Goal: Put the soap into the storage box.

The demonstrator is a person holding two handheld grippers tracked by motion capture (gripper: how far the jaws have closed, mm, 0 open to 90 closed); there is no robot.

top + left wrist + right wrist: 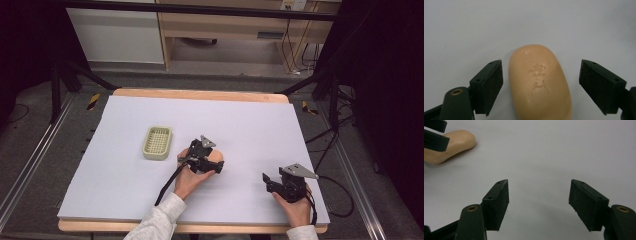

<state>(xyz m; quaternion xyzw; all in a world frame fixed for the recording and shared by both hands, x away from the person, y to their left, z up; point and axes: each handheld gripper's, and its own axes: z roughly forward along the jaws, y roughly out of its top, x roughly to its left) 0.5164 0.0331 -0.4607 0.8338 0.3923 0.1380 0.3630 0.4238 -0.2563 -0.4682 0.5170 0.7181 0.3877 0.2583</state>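
Straddling the tan soap bar (539, 82) lying flat on the white table sheet (250, 125) right of the green soap tray (157, 142), left gripper (540, 83) spread and not yet pinching, right gripper (539, 205) spread, empty; next, likely squeezing evenly before lifting.

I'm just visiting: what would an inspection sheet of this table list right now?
Surface: white sheet on a wooden table, bare around the items.
Job's things: tan soap bar lying flat; green slotted soap tray beside it, apart.
Clutter: nothing seen.
Grippers: left tool open astride the soap, pads not touching; right tool open, nothing between its pads.
Cables: black cable trailing from the left tool; another by the right hand.
Surroundings: dark frame, wooden furniture behind, floor wires.
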